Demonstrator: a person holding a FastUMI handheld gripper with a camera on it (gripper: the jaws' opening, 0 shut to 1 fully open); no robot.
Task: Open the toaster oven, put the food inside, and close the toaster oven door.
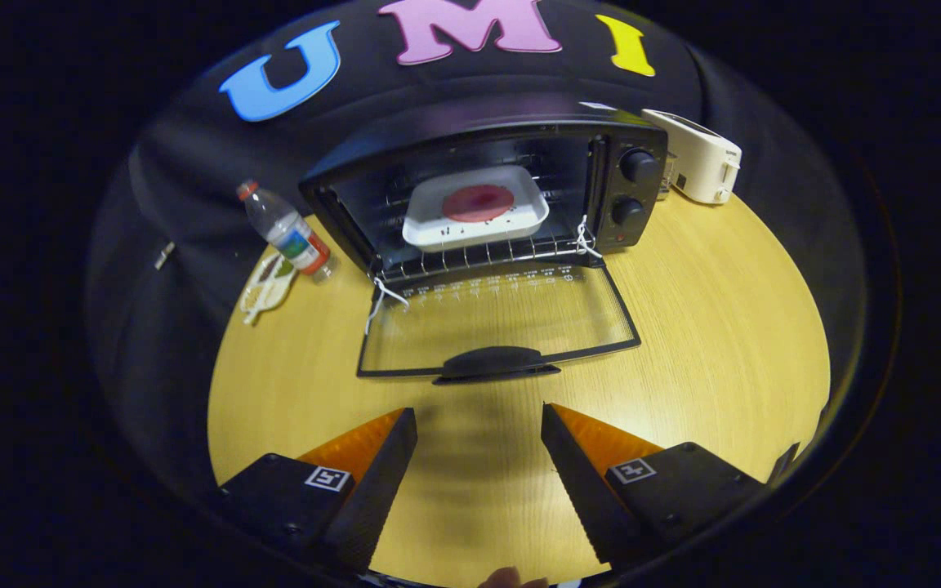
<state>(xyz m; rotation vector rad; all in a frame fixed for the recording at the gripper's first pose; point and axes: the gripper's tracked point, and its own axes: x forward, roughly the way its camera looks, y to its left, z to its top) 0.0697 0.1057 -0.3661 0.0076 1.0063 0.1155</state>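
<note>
A black toaster oven (630,192) stands at the far side of the wooden table (724,327). Its glass door (495,322) lies folded down flat toward me, with the black handle (493,363) at its near edge. Inside, on the wire rack (470,255), sits a white tray (438,233) holding a round red piece of food (478,202). My gripper (479,420) is open with nothing between its fingers. It hovers above the table a short way in front of the door handle, not touching it.
A plastic water bottle (287,231) stands left of the oven, with a small pale item (268,286) lying beside it. A white toaster (699,155) sits behind the oven's right side. Bare tabletop stretches right of the door.
</note>
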